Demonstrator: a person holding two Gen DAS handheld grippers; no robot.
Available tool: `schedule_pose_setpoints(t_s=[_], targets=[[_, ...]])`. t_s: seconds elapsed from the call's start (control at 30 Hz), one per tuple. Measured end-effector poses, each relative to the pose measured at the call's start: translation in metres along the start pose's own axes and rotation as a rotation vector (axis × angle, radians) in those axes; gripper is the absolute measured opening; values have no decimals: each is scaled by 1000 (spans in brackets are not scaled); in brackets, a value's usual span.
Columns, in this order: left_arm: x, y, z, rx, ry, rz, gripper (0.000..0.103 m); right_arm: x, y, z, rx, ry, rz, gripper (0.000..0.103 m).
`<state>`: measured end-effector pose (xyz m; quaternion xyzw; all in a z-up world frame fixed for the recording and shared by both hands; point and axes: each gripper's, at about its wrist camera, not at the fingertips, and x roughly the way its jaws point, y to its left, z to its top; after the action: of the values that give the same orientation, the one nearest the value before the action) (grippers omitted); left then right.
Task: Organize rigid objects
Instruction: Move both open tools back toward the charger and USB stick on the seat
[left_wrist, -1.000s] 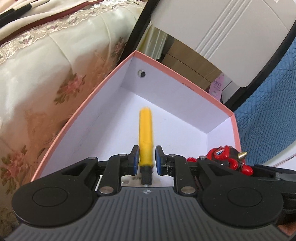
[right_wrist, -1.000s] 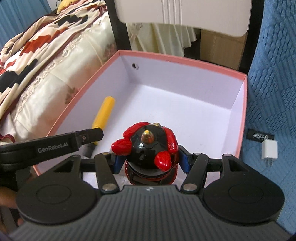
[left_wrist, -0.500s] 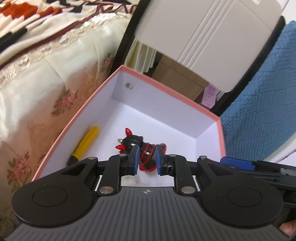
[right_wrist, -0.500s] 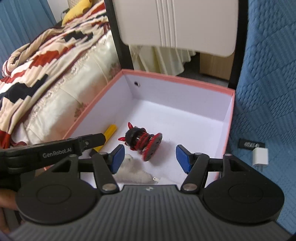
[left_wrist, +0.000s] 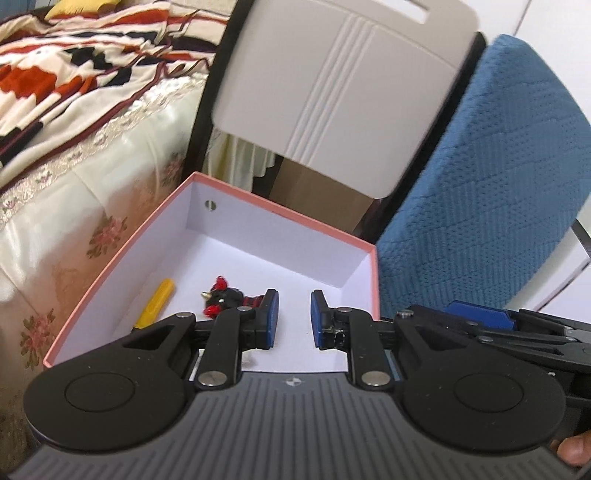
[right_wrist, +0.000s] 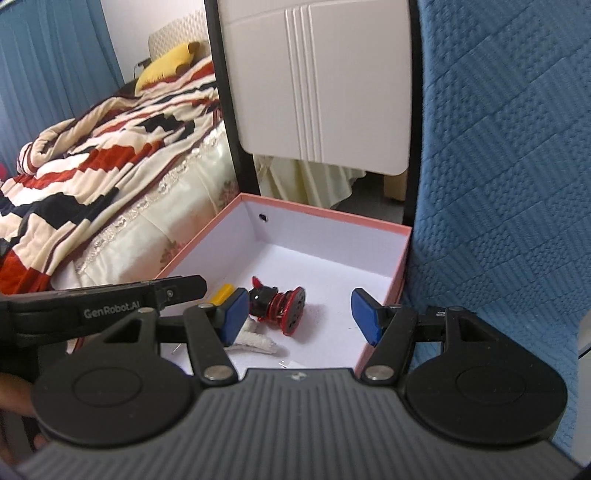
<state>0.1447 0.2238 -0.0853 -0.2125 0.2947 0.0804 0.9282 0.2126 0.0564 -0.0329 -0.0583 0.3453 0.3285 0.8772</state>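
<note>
From the left wrist, the left gripper (left_wrist: 293, 317) holds nothing, its pads narrowly parted above the near edge of the pink box (left_wrist: 236, 192). Inside the box, the yellow marker (left_wrist: 157, 301) lies beside the left wall, long axis running along that wall, dark tip toward the near corner. The red-and-black toy (left_wrist: 225, 299) lies toppled just right of it. From the right wrist, the right gripper (right_wrist: 299, 314) stands moderately open and empty over the box's near end. The toy rests on its side, round base pointing toward the box's right wall, a white cloth (right_wrist: 258, 341) just nearer. A round-based toy could roll if the box is bumped.
</note>
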Motion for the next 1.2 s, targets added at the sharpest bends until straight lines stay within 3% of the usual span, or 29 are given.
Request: schedule_pose_setpoints(t_s=[0.53, 1.2], targets=[[-33, -80, -49, 89, -10, -68, 22, -70, -49, -52, 48, -79, -104, 64], [-39, -136, -120, 194, 36, -179, 22, -128, -105, -131, 206, -135, -211, 64]])
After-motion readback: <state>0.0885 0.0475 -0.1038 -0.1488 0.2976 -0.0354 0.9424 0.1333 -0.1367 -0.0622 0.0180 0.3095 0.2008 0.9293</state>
